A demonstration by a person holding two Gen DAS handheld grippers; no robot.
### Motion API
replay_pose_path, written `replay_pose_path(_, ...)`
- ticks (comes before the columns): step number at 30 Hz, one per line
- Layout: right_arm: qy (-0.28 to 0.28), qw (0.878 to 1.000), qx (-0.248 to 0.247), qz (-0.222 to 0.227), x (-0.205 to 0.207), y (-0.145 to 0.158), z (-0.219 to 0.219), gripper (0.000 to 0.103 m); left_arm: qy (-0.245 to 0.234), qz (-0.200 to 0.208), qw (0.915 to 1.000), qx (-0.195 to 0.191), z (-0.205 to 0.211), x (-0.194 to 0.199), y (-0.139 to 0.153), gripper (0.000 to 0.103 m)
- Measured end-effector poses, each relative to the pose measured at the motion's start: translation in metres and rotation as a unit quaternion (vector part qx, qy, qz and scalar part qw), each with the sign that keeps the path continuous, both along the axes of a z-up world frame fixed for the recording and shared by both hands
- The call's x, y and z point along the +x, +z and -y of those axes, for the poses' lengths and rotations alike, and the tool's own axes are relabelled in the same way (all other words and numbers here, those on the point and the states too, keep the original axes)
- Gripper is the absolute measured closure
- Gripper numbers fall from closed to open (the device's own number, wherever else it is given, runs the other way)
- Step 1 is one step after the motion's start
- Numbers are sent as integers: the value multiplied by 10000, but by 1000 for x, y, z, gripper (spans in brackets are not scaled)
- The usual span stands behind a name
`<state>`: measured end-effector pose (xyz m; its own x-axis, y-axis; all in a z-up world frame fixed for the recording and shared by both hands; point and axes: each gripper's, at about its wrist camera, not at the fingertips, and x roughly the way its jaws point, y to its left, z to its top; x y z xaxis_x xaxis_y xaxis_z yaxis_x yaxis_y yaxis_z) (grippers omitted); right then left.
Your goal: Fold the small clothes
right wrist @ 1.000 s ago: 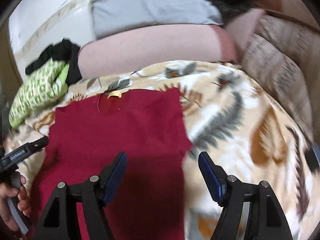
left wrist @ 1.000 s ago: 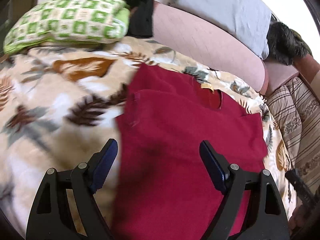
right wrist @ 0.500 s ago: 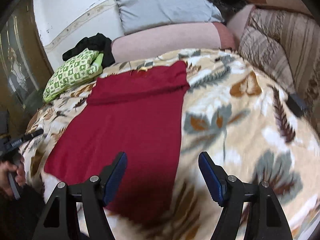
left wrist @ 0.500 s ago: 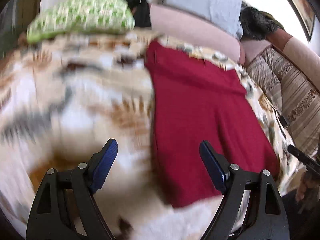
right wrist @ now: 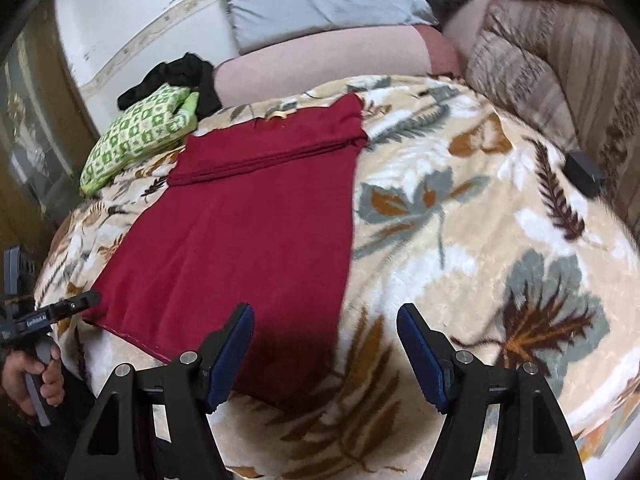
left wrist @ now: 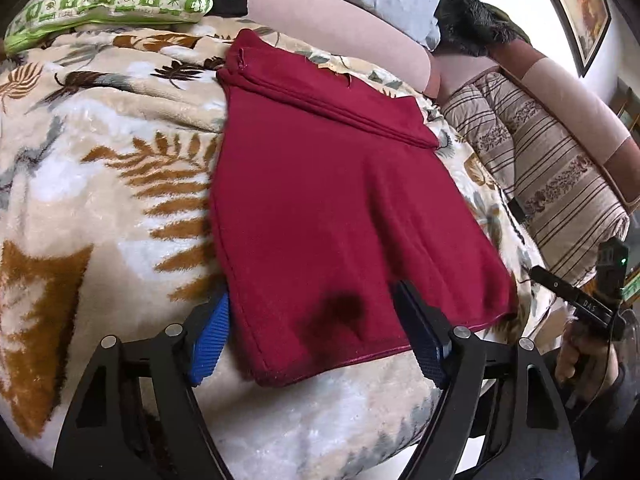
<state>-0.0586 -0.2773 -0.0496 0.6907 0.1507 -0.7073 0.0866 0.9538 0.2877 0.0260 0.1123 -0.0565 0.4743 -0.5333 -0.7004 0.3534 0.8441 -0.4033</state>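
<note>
Red garment (left wrist: 332, 208), laid flat on the leaf-patterned blanket (left wrist: 104, 184) of a bed, sleeves folded in across the top to give a long rectangle, hem at the near edge. Left gripper (left wrist: 316, 332) down at the hem's left corner, fingers spread and just narrowed a little, the corner lying between them: left finger (left wrist: 210, 344) outside the cloth's side edge and partly behind it, right finger (left wrist: 420, 336) over the cloth near the hem. Whether either pad presses the fabric, not clear; nothing pinched. Right gripper (right wrist: 324, 356) at the opposite hem corner, fingers likewise spread and gripping nothing, left finger (right wrist: 230, 356) over the red cloth, right finger (right wrist: 422, 360) above bare blanket just beside the garment's edge. Dark shadows on the cloth under each gripper. Green-and-white checked pillow (right wrist: 140, 140) at the far left of the bed with a black garment (right wrist: 176, 76) behind it. Pink bolster (right wrist: 320, 64) and grey pillow (right wrist: 320, 4) along the head of the bed, a striped quilt (left wrist: 536, 176) on the right side. A hand (right wrist: 32, 380) visible at the frame edge, wrapped round the other gripper's handle.
</note>
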Motion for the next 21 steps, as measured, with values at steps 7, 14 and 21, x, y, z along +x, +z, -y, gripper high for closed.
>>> replay_pose_path(7, -109, 9938, 1096, -170, -10, -16, 24, 32, 202, -298, 9993, -134, -6, 7, -4, 28)
replay_pose_path(14, 653, 9902, 1177, -372, 0, -27, 0, 60, 333, -513, 9981, -107, -10, 11, -6, 66)
replay_pose_path(21, 560, 9856, 1409, -745, 9, -45, 1, 69, 458, -608, 9971, -17, -16, 12, -9, 80)
